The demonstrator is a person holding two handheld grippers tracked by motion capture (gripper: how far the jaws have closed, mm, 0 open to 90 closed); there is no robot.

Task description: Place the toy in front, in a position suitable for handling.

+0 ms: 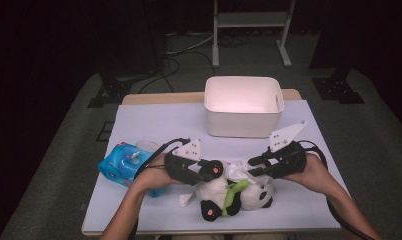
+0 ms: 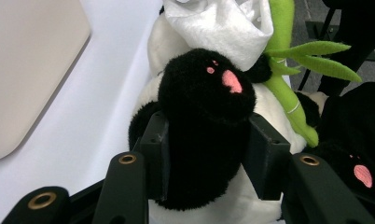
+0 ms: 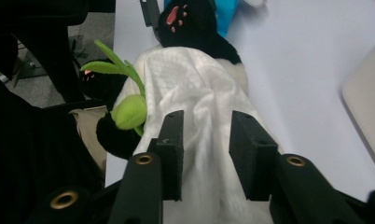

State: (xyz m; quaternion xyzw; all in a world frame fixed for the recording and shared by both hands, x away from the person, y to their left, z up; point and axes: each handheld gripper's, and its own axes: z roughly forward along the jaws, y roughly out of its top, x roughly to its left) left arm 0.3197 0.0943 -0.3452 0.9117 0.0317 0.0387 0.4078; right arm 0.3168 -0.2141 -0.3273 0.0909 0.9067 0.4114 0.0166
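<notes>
Between the two claws, near the front edge of the bench [image 1: 154, 125], lies a plush panda [image 1: 232, 196] with a white tissue [image 1: 237, 170] draped over its body. The left claw [image 1: 212, 171] is clamped on one of the panda's black paws [image 2: 209, 116]: in the left gripper view both pads press into the fur at either side of the leg, the pink sole marks just past the tips. Beyond that paw the tissue [image 2: 223, 28] covers the white belly, and a green bamboo sprig [image 2: 288, 60] lies to its right.

The right claw [image 1: 255, 166] faces it from the other side, its jaws standing apart over the tissue [image 3: 195, 107]; the cloth runs between the pads, but they do not pinch it. To the left of this claw sits the green sprig [image 3: 128, 111], and ahead of it the paw held by the other claw.

Behind the left hand [image 1: 151, 175] lies a blue tissue pack [image 1: 120, 164]. Well beyond both claws stands a white bin [image 1: 243, 106].
</notes>
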